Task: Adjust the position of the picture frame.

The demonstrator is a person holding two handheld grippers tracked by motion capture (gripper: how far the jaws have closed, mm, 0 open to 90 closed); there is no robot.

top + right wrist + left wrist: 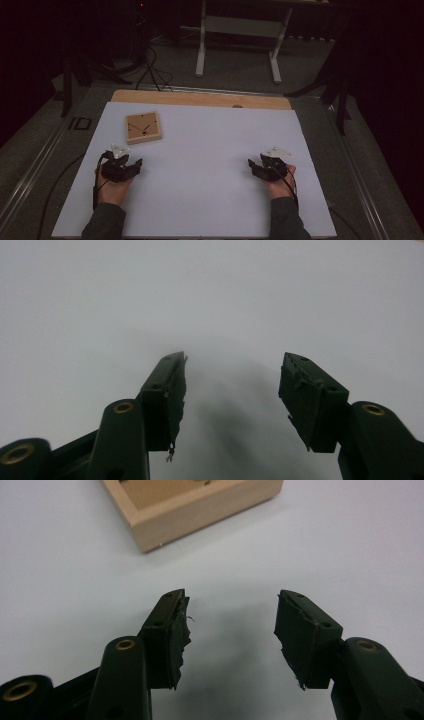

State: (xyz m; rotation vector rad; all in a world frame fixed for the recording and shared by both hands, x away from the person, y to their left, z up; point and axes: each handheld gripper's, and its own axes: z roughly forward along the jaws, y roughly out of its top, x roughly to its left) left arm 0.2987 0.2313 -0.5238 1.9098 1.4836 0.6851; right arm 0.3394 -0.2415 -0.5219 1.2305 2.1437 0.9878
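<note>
Black and wide apart, the jaws of the left gripper (pixel 230 625) have nothing between them, just bare white sheet (pixel 350 555). The right gripper (pixel 232 390) is the same: jaws spread, nothing held, its shadow falling on the white surface below. From the high view both hands rest low on the sheet that covers the table (pixel 200 98), the left gripper (pixel 120 167) near the left edge and the right gripper (pixel 267 167) well over to the right (each with a pale three-cornered plate on top). Dark sleeves come in from the bottom edge.

Farther out, ahead of the left gripper and near it but not touching, lies a shallow wooden box (pixel 144 127). Its light rim frames a darker floor with a few small dark bits in it, too small to make out. In the left gripper view, the box's near corner (pixel 150 530) points toward the jaws. Beyond the sheet a strip of bare wood shows at the table's far edge, and past that a grey floor with cables and a white stand.
</note>
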